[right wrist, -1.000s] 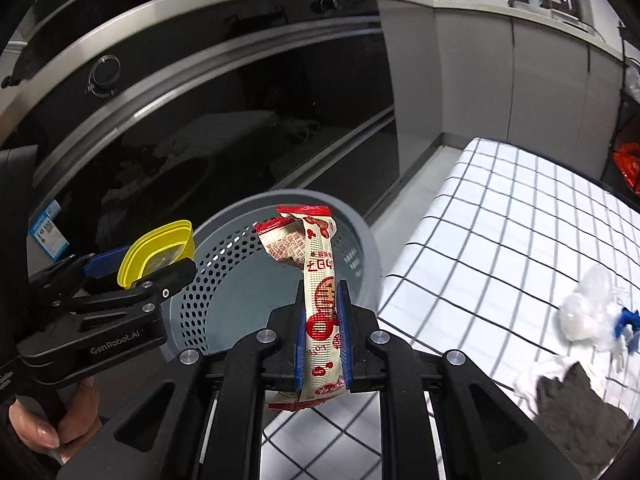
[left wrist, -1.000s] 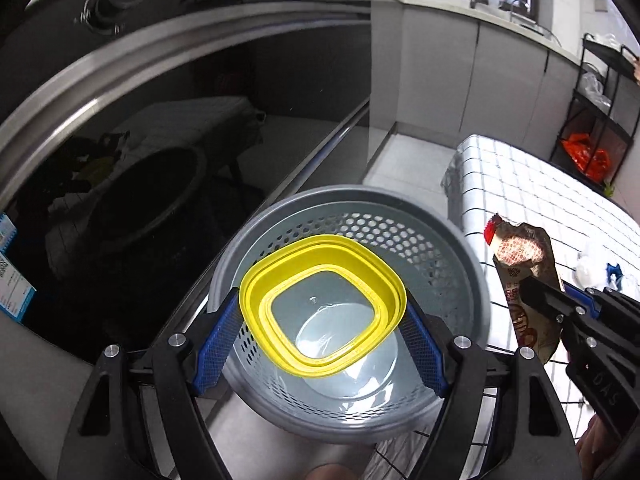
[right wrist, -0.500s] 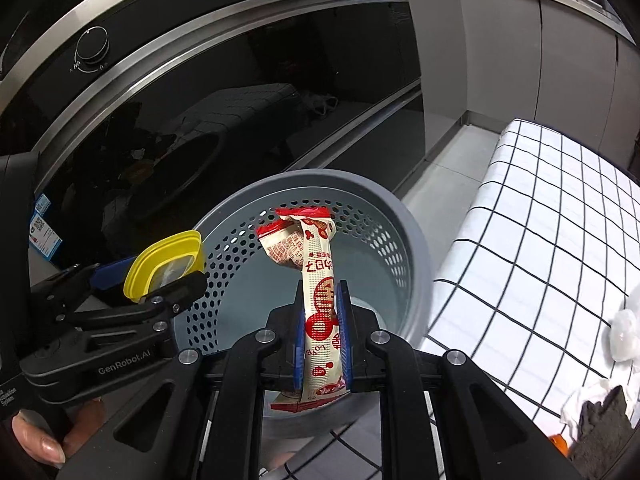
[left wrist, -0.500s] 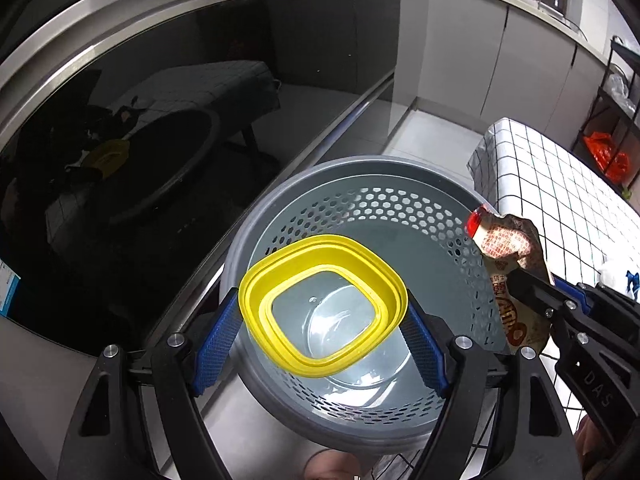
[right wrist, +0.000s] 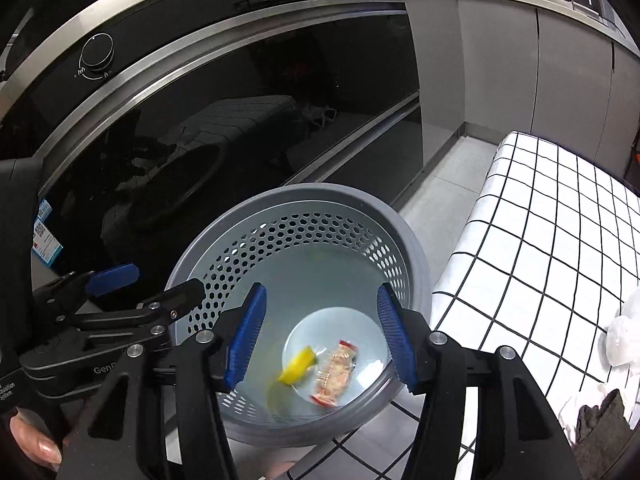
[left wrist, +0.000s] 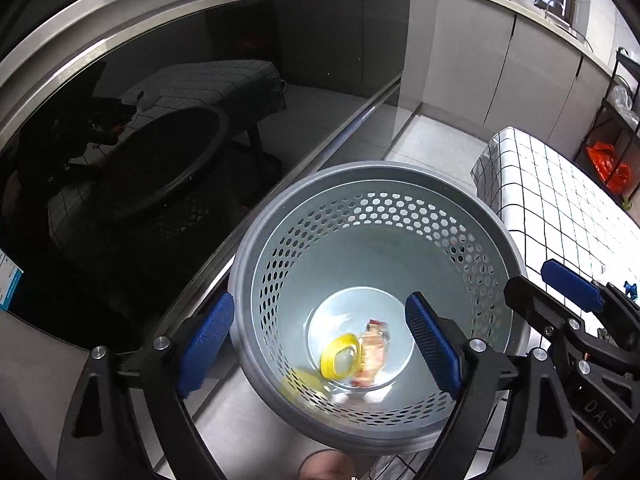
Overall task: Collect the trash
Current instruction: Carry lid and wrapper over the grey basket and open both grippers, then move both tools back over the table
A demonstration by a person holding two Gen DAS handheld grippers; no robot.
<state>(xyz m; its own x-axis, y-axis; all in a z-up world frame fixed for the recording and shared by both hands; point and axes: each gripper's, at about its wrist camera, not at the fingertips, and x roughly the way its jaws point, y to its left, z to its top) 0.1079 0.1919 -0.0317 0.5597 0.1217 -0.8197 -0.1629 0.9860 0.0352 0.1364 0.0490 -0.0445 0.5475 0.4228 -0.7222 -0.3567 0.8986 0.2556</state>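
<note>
A grey perforated waste basket stands on the floor under both grippers. Down on its bottom lie a yellow-rimmed plastic cup and a red-and-white snack wrapper, both blurred. My left gripper hangs over the basket, its jaws opening with nothing between them. My right gripper is also above the basket, jaws opening and empty. Each gripper shows at the edge of the other's view, the left gripper and the right gripper.
A black glass oven front with steel trim rises just behind the basket. A table with a white checked cloth stands to the right, bearing a white plastic bag and a dark rag. Grey cabinets run along the back.
Both grippers let go: the yellow cup left the left jaws and the wrapper left the right jaws, and both dropped to the basket's bottom. Both grippers sit nearer over the basket.
</note>
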